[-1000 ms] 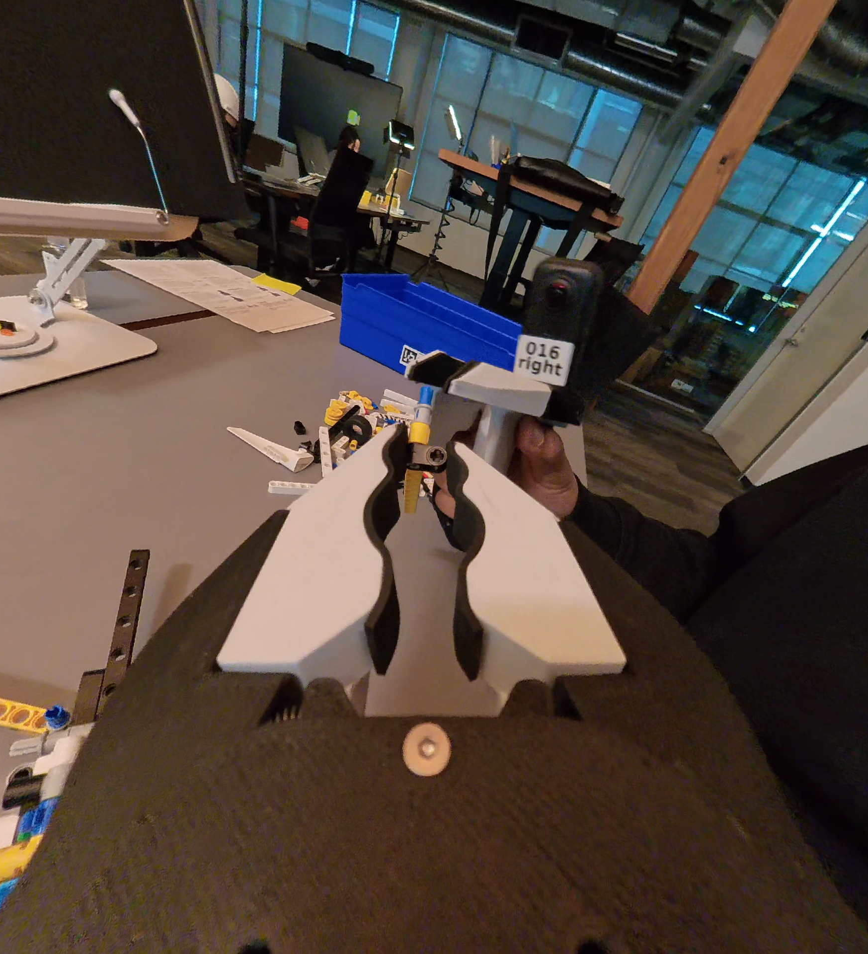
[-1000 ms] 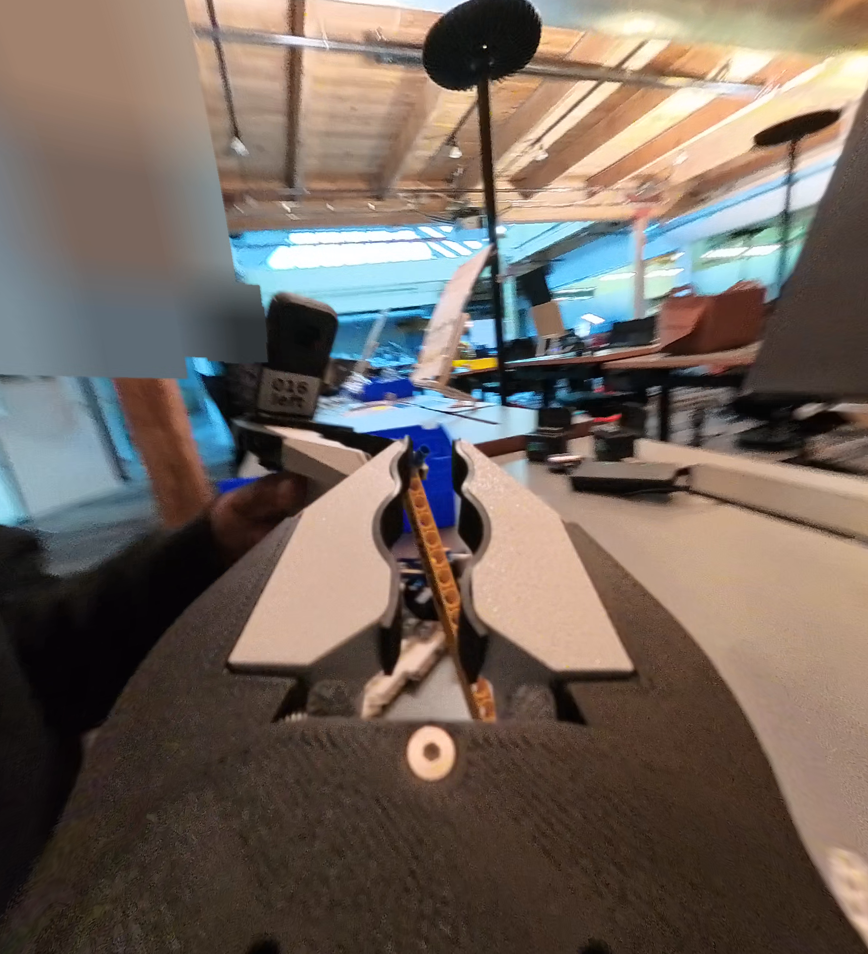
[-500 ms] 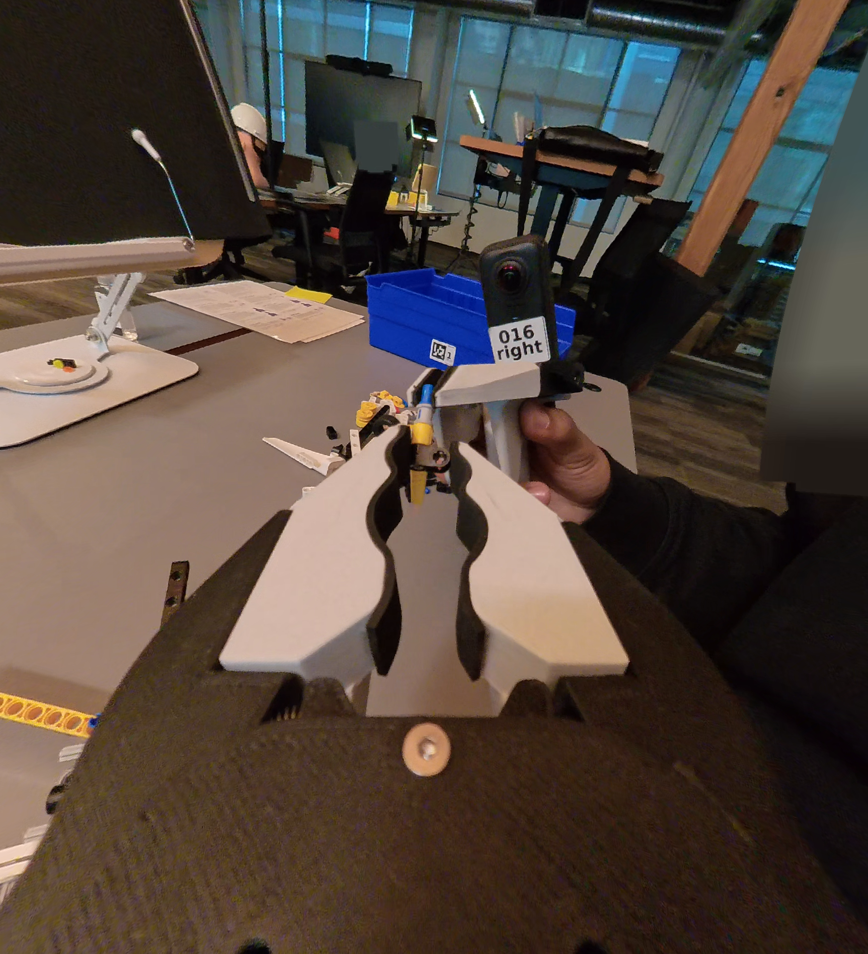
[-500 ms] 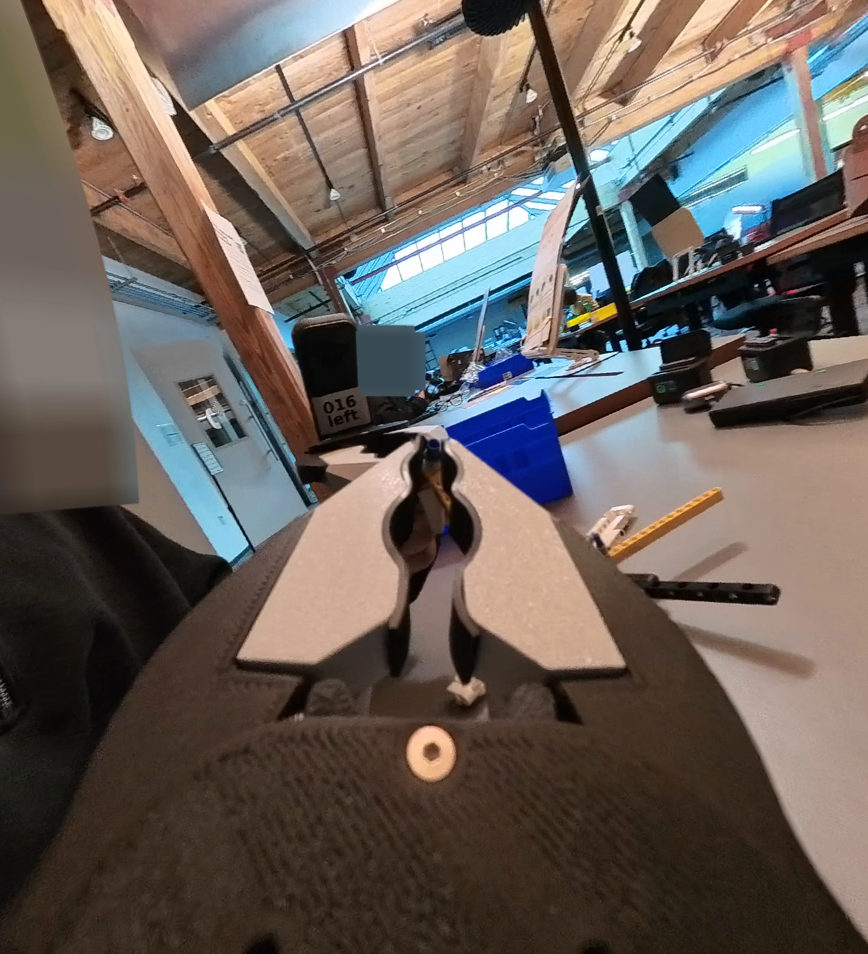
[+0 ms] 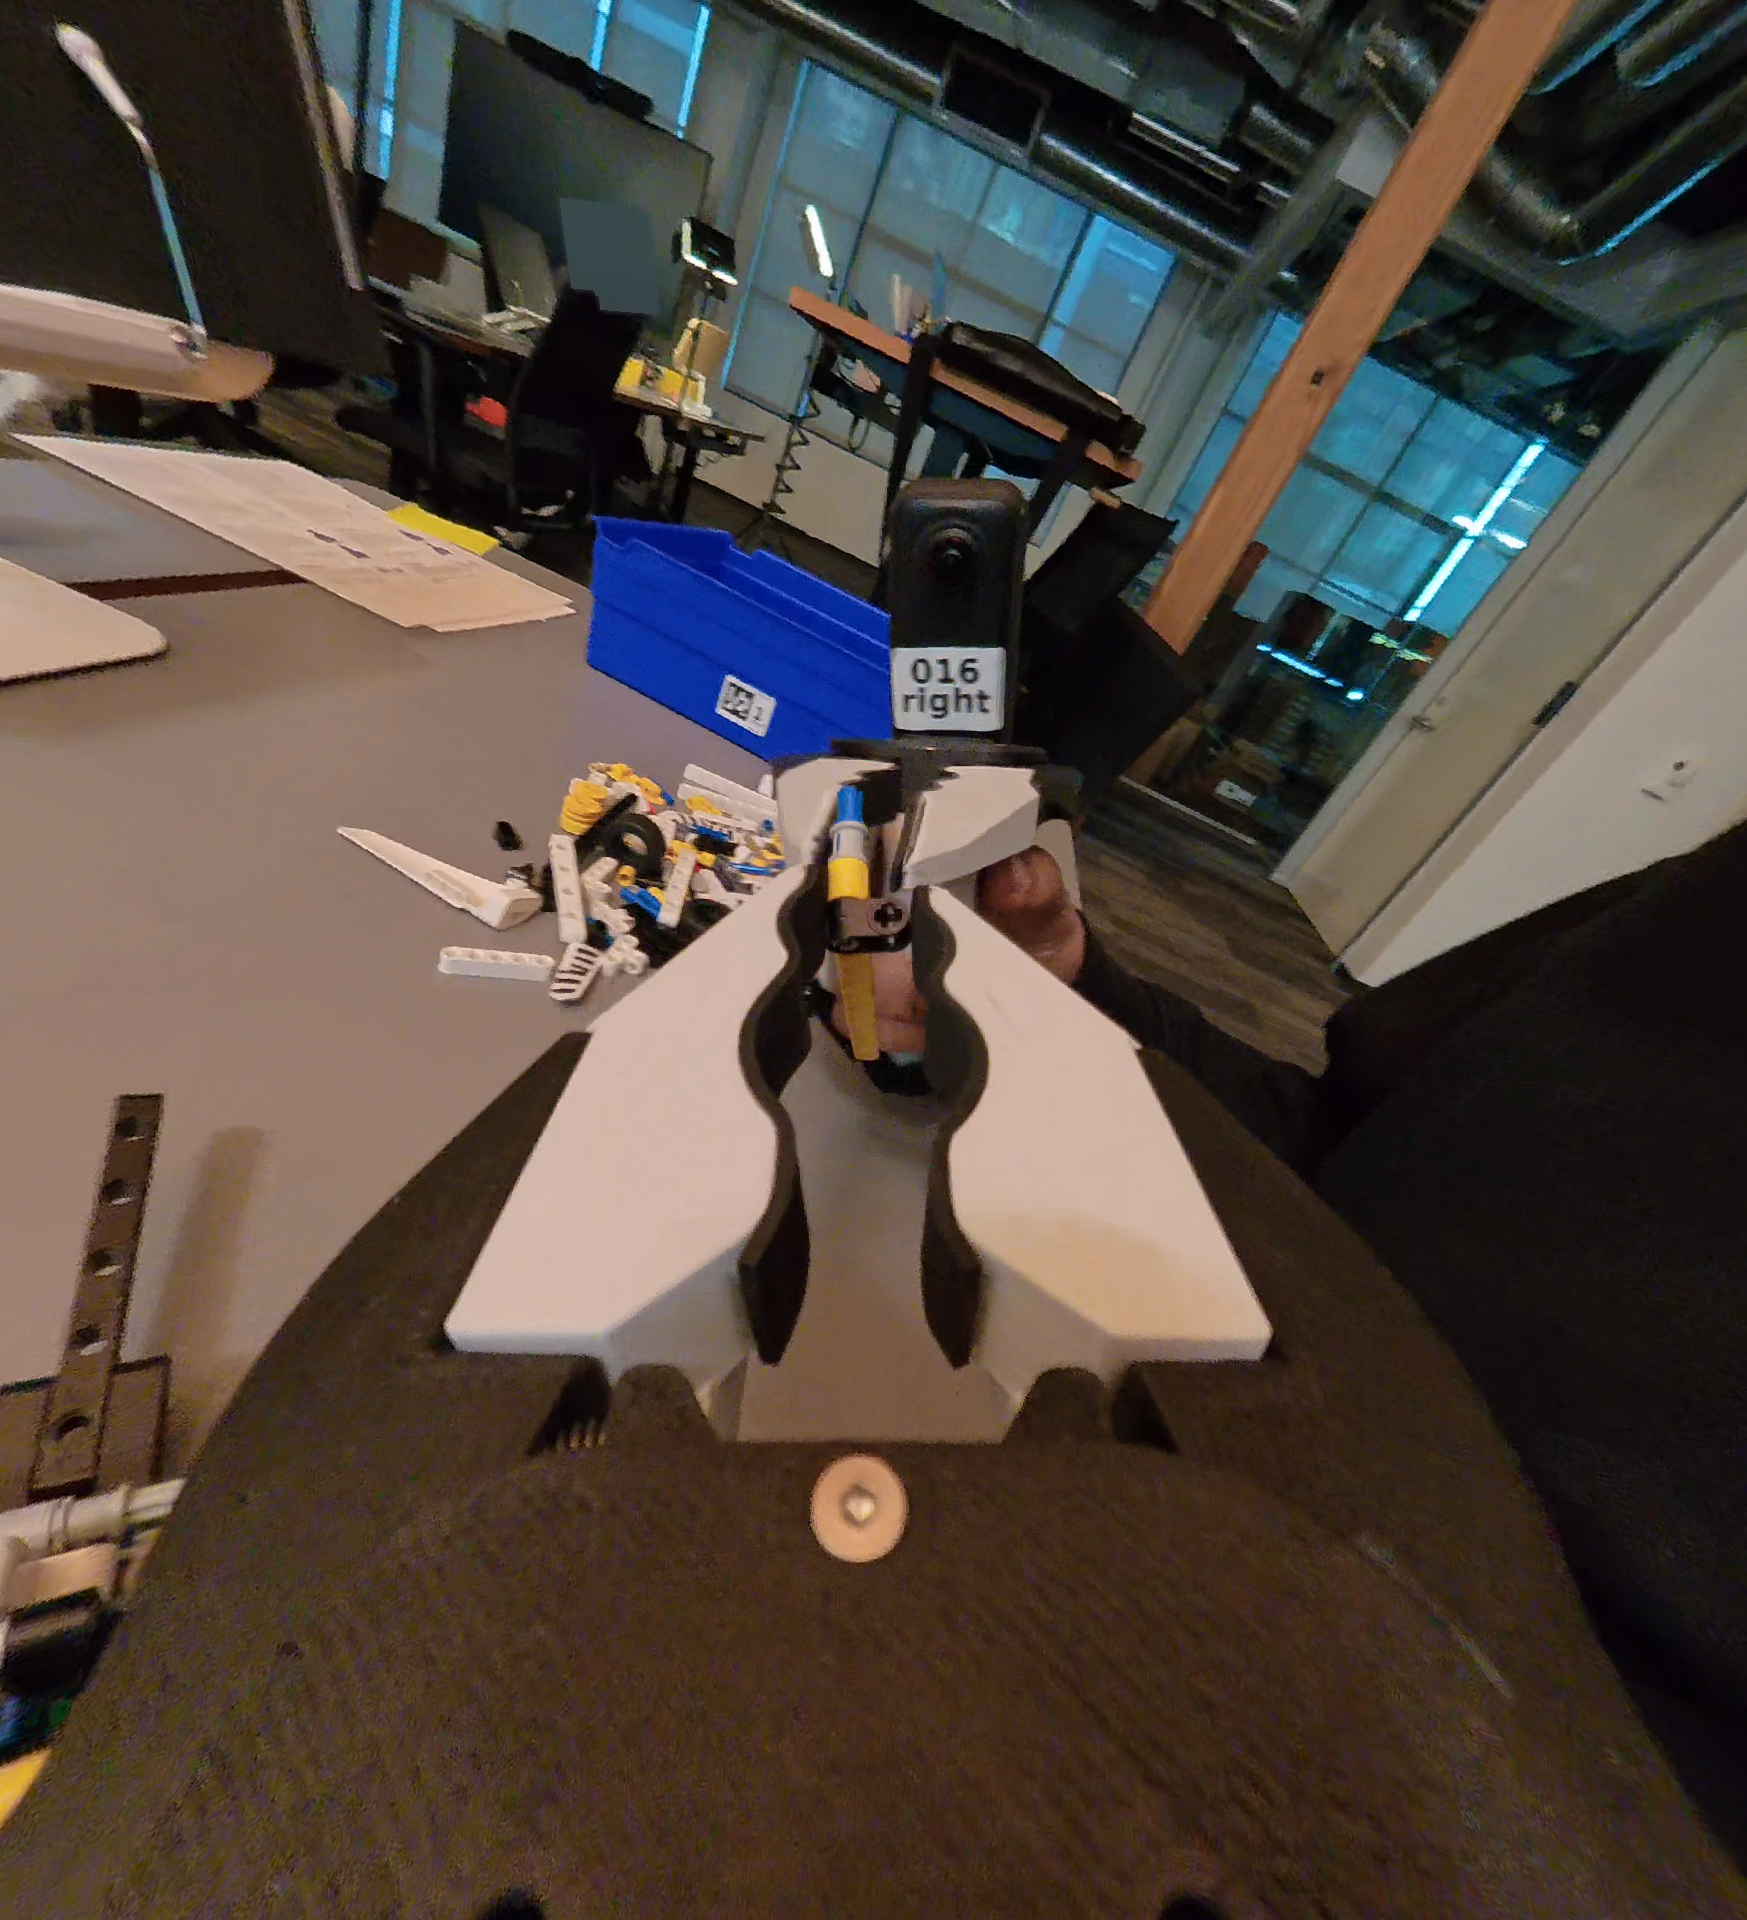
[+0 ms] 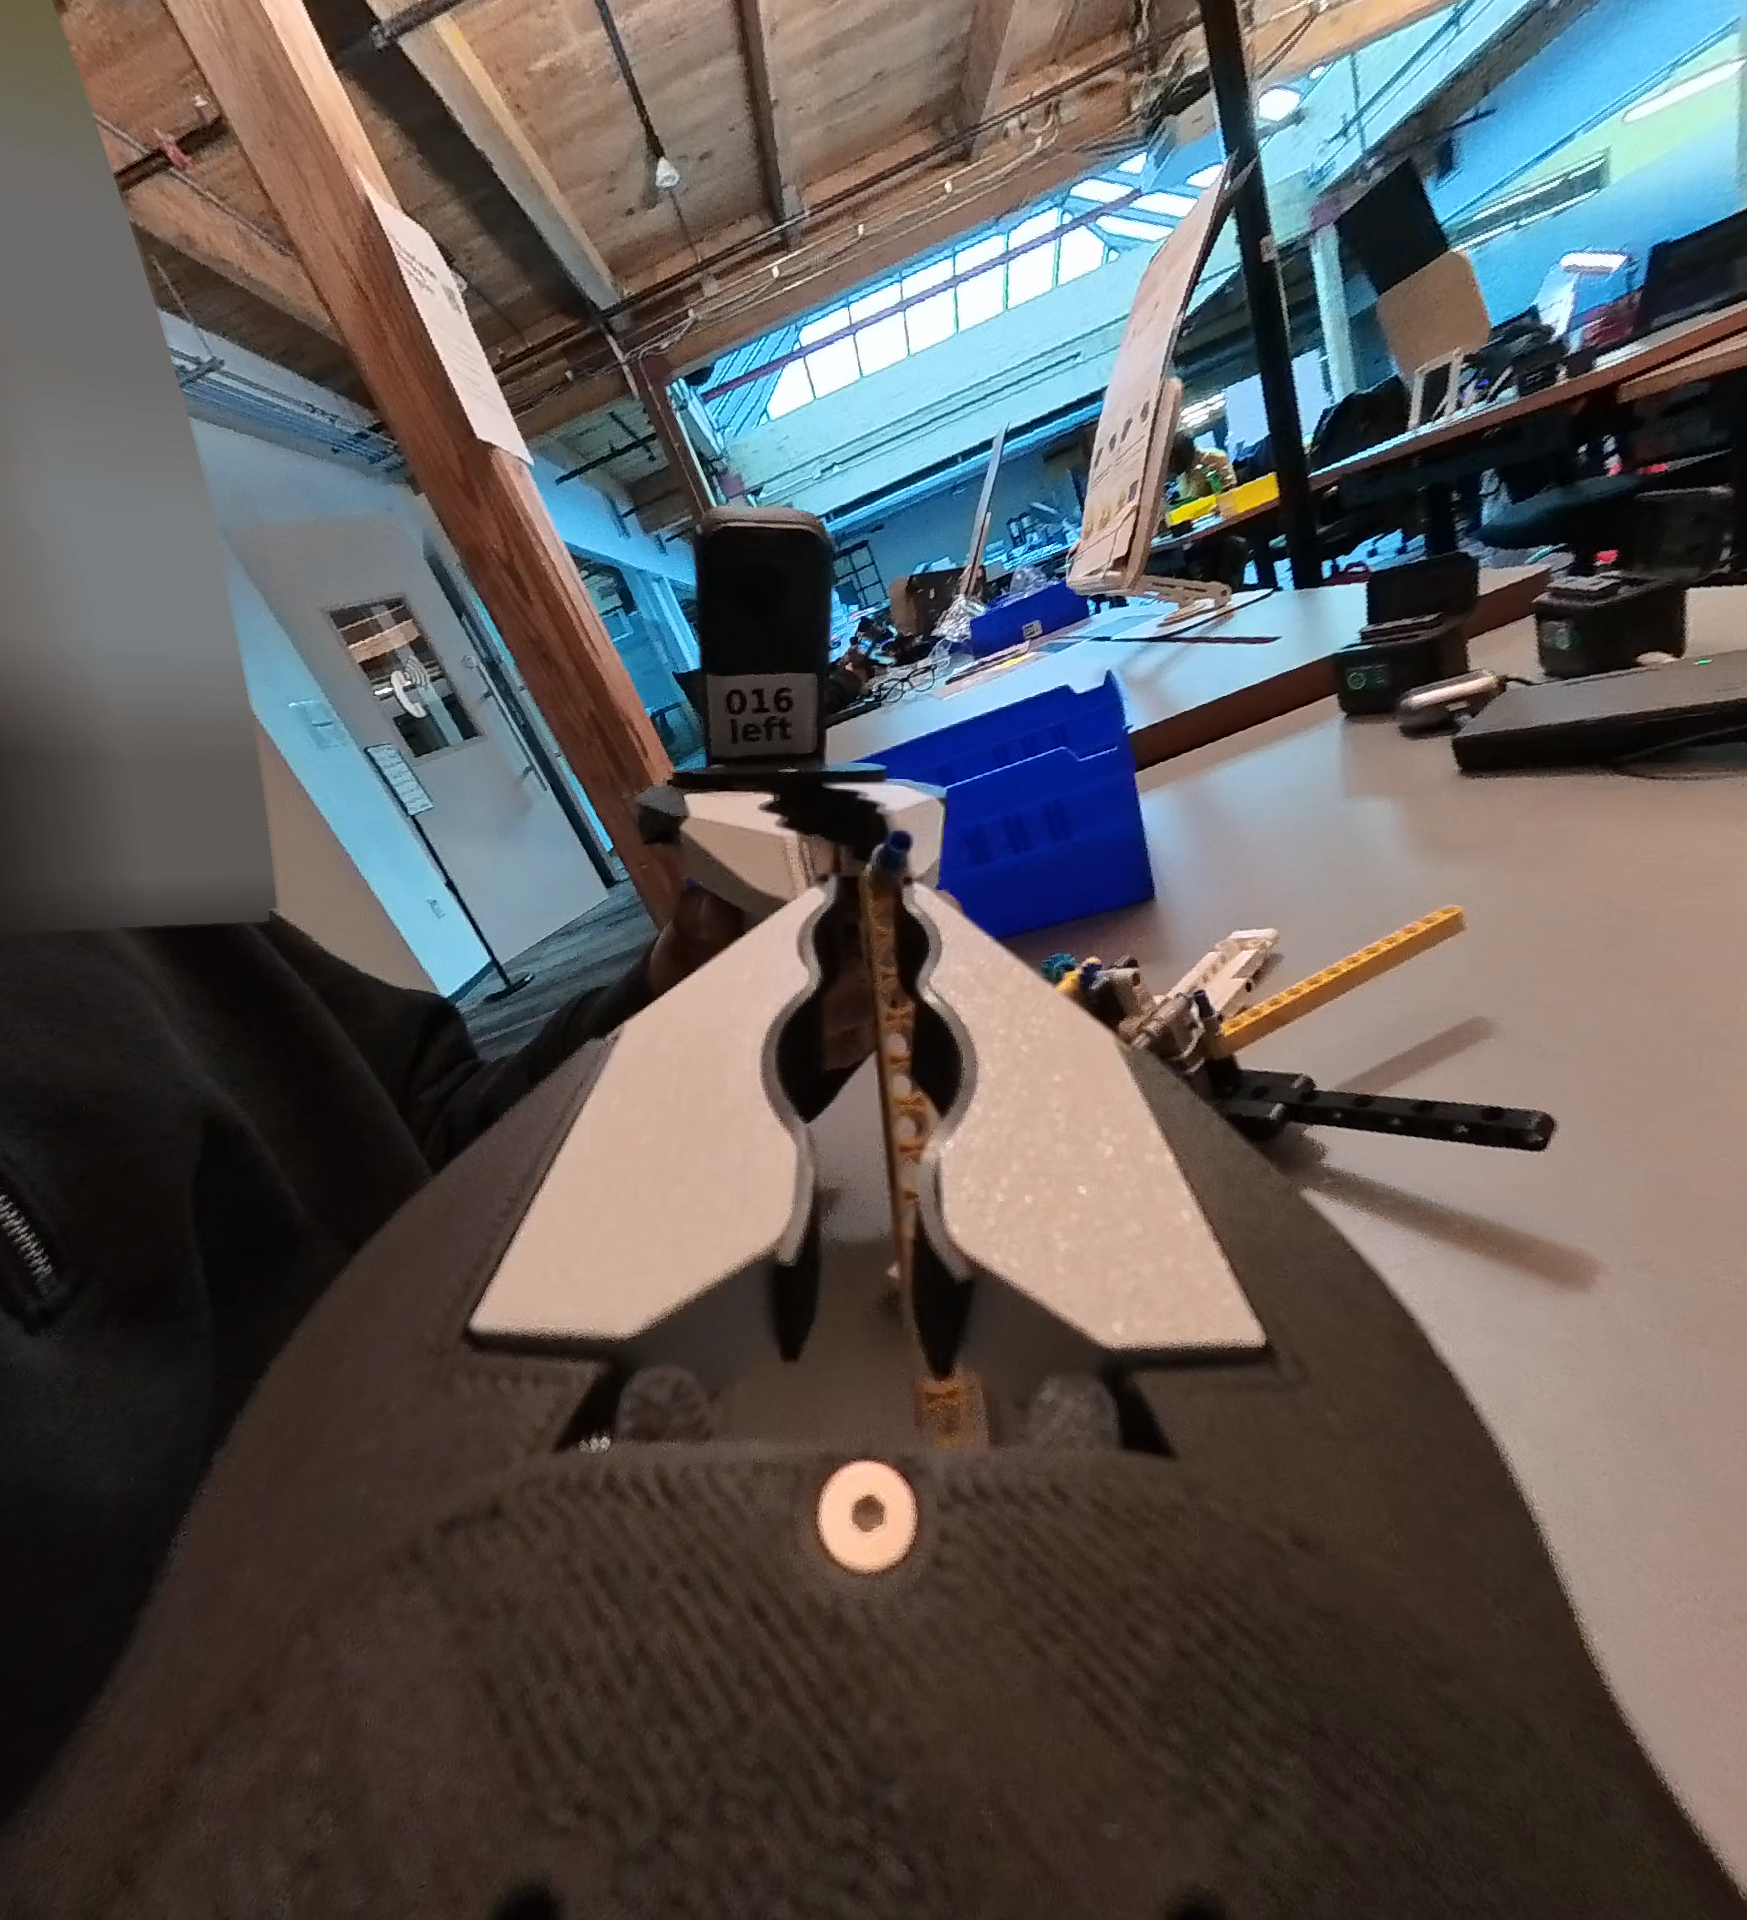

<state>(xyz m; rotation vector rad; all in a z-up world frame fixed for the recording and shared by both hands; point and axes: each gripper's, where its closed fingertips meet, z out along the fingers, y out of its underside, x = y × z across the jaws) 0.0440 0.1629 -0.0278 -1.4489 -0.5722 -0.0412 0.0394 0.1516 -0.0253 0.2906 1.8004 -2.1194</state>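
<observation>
While both grippers meet above the grey table (image 5: 225, 831), the left gripper (image 5: 864, 914) clamps a black connector (image 5: 874, 920) on the yellow beam (image 6: 895, 1039); the right gripper (image 6: 874, 894) pinches that beam, near a blue bin (image 5: 723, 634) in an open workshop.

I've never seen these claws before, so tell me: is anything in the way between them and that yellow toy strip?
Nothing visible. The yellow strip already sits between the fingertips of the left gripper, and the right gripper, facing it, has it between its own. The brick pile lies aside on the table.
</observation>
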